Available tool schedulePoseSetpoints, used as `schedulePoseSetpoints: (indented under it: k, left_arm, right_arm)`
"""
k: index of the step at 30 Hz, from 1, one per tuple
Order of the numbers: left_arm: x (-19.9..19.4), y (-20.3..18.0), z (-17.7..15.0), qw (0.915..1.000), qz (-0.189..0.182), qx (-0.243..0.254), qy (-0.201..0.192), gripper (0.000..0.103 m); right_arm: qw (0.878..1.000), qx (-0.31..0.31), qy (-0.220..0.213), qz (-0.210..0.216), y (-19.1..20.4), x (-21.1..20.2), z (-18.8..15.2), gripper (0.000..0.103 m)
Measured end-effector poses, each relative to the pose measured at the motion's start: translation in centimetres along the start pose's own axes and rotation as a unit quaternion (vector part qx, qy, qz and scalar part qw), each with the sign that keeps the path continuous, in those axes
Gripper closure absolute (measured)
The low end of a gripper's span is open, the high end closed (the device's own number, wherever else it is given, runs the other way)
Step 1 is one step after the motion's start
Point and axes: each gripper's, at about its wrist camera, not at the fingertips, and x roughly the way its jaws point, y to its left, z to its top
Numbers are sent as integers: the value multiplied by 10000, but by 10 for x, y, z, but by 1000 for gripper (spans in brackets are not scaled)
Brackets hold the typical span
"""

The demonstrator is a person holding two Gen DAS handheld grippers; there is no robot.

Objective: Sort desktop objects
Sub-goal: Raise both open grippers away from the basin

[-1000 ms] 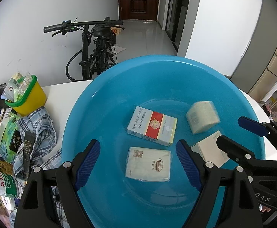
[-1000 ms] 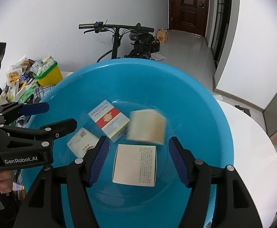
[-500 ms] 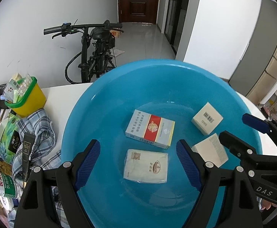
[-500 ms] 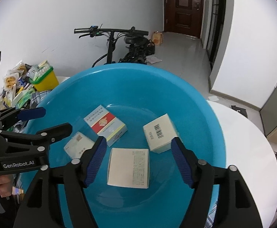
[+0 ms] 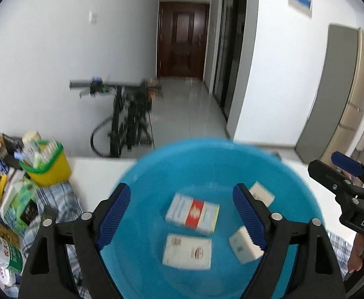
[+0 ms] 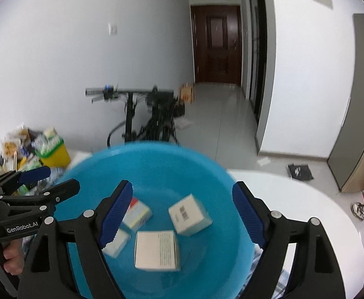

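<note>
Yellow bin and checked cloth crowd the basin's left.

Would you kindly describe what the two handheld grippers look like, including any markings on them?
Both are black plastic, clamp-like frames with silver rivets. Each of the two fingers carries a ribbed blue pad. The left gripper bears white "GenRobot.AI" lettering on its side, seen from the right wrist view; the right gripper shows white letters "DAS" in the left wrist view. No cables or sleeves are visible.

white table | blue basin | yellow bin | checked cloth
</note>
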Motion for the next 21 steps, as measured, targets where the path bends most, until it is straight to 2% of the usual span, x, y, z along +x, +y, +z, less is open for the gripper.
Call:
schedulePoseSetpoints:
  k: [2, 6, 9, 12, 17, 19, 21]
  left_arm:
    - [-14, 3, 3, 9991, -71, -54, -404, 0]
    - [-39, 6, 7, 9939, -175, -136, -1082, 0]
    - [-54, 10, 9, 9895, -133, -208, -1424, 0]
    - [-66, 14, 11, 9847, -117, -286, -1717, 0]
    - [-86, 17, 11, 9750, 15, -247, -2206, 0]
    - [-88, 16, 11, 9738, 156, -216, -2257, 0]
    - [-85, 17, 12, 9753, 283, -202, -2181, 0]
  right_arm:
    - [9995, 41, -311, 10, -2, -12, 4, 19]
    - [9954, 111, -943, 90, -4, -35, 10, 19]
    - [9905, -46, -1376, 14, -1, -48, 12, 3]
    - [9846, -243, -1716, -206, 6, -56, 11, 1]
    - [9760, -465, -2015, -679, 18, -62, 12, 1]
    - [9756, -388, -2011, -790, 18, -58, 13, 1]
    - [9792, -284, -1881, -701, 15, -53, 15, 1]
